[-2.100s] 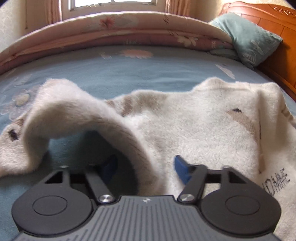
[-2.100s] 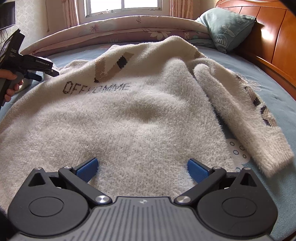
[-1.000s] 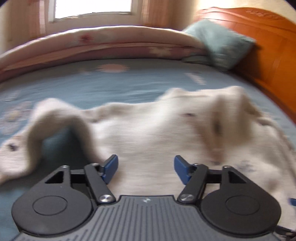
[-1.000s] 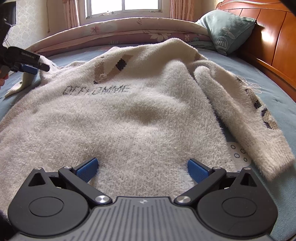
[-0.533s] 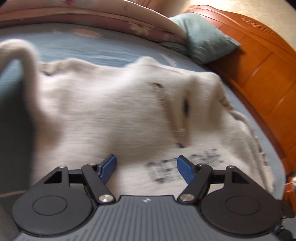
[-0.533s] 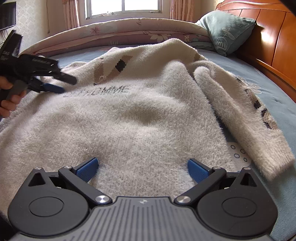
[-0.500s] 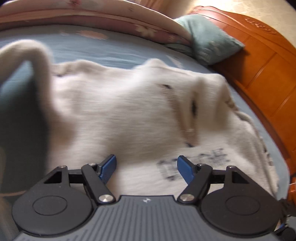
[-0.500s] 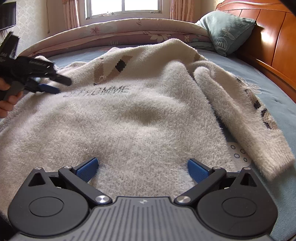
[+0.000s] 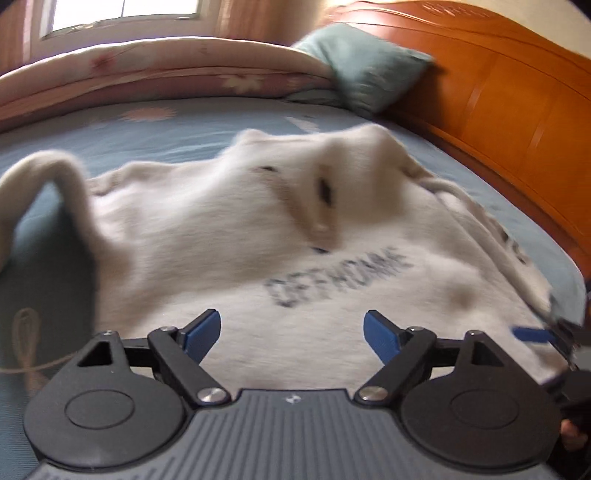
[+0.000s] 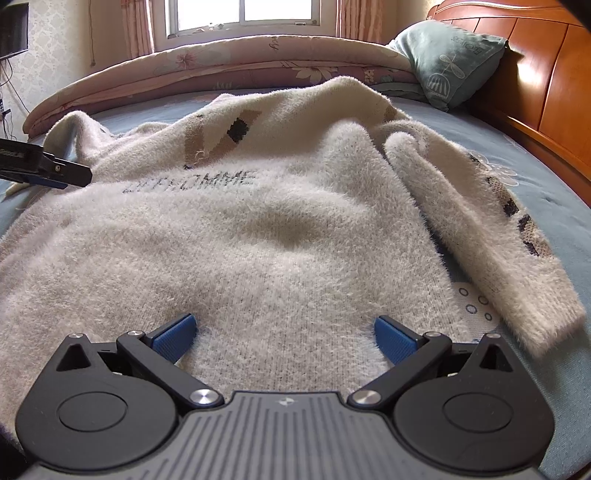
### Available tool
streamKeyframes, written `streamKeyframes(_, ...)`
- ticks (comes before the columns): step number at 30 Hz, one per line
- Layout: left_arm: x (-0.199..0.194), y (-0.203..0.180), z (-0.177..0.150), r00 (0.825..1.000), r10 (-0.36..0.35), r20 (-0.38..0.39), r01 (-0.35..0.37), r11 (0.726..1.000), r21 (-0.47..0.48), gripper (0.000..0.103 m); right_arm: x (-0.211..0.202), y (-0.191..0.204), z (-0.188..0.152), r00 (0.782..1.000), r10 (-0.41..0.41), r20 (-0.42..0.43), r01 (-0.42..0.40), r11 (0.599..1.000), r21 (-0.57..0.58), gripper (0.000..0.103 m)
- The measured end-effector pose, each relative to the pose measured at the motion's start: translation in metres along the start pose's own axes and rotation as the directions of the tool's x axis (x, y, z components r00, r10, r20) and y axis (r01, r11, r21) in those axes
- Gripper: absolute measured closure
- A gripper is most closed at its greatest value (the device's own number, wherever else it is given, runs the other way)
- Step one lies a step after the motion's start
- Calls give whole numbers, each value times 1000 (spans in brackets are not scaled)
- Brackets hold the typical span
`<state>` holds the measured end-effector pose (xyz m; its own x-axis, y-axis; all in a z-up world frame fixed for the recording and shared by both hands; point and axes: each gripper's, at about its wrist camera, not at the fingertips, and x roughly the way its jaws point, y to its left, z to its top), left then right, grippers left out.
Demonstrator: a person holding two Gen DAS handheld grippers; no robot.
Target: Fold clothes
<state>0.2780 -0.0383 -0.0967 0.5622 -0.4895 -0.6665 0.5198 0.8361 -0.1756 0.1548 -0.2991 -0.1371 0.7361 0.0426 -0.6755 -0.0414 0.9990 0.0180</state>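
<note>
A fuzzy cream sweater (image 10: 258,240) with dark lettering and a beige and black pattern lies spread on the bed. One sleeve (image 10: 480,240) rests along its right side. In the left wrist view the sweater (image 9: 240,229) is blurred and its other sleeve (image 9: 55,173) arches up at the far left. My left gripper (image 9: 291,332) hovers over the sweater's body below the lettering. Its jaws are opening, with only the flat knit under the gap and nothing gripped. The same gripper's fingers (image 10: 70,175) show at the sweater's left edge. My right gripper (image 10: 284,334) stands open over the near hem.
The bed has a blue sheet (image 10: 535,177). A rolled floral quilt (image 10: 221,62) runs along the far side under a window. A teal pillow (image 10: 447,59) leans on the orange wooden headboard (image 10: 546,85) at the right. A wall-mounted screen (image 10: 13,29) is at the left.
My left gripper let go of the sleeve, swung right and down to the sweater's body near the lettering, and its jaws widened. The right gripper stayed still and open.
</note>
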Motion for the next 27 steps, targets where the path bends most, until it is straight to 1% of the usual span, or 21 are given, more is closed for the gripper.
streamKeyframes(1, 6, -4, -3, 1000, -10, -23, 10, 1000, 13, 17, 0, 0, 0, 1000, -1, -1, 1, 1000, 1, 0)
streamKeyframes(2, 10, -4, -6, 999, -2, -38, 2, 1000, 8, 17, 0, 0, 0, 1000, -1, -1, 1, 1000, 2, 0)
streamKeyframes(4, 13, 4, -15, 998, 38, -56, -40, 999, -37, 17, 0, 0, 0, 1000, 0, 0, 0, 1000, 1, 0)
streamKeyframes(7, -4, 30, -27, 997, 67, -37, -72, 987, -141, 17, -1, -1, -1, 1000, 2, -1, -2, 1000, -1, 0)
streamKeyframes(10, -25, 56, -39, 995, 100, -20, -102, 969, -227, 17, -1, -1, -1, 1000, 2, 4, -2, 1000, 0, 0)
streamKeyframes(12, -35, 63, -44, 994, 106, -21, -108, 964, -243, 18, 0, -1, -2, 1000, 0, 7, 0, 1000, 1, 0)
streamKeyframes(15, -42, 56, -39, 992, 121, -36, -126, 959, -252, 18, -1, 4, -4, 1000, -10, 7, 10, 1000, 9, 0)
streamKeyframes(17, -45, 49, -34, 993, 108, -44, -116, 960, -255, 17, -2, 6, -4, 1000, -15, 4, 15, 1000, 13, 0)
streamKeyframes(19, -45, 37, -32, 997, 62, -40, -70, 969, -238, 17, -2, 6, -4, 1000, -15, 2, 15, 1000, 15, 0)
streamKeyframes(21, -42, 27, -35, 998, 35, -55, -45, 976, -212, 15, -2, 6, -4, 1000, -14, 1, 14, 1000, 16, 0)
streamKeyframes(22, -40, 25, -38, 996, 55, -70, -68, 976, -206, 15, -2, 5, -3, 1000, -12, 0, 12, 1000, 17, 0)
streamKeyframes(24, -38, 28, -46, 986, 116, -117, -140, 964, -224, 15, -2, 4, -3, 1000, -8, -2, 8, 1000, 18, 0)
streamKeyframes(25, -40, 33, -50, 982, 144, -124, -171, 955, -241, 15, -2, 4, -3, 1000, -6, -3, 6, 1000, 16, 0)
streamKeyframes(27, -52, 39, -56, 981, 165, -106, -188, 945, -269, 15, -2, 3, -2, 1000, -3, -6, 3, 1000, 15, 0)
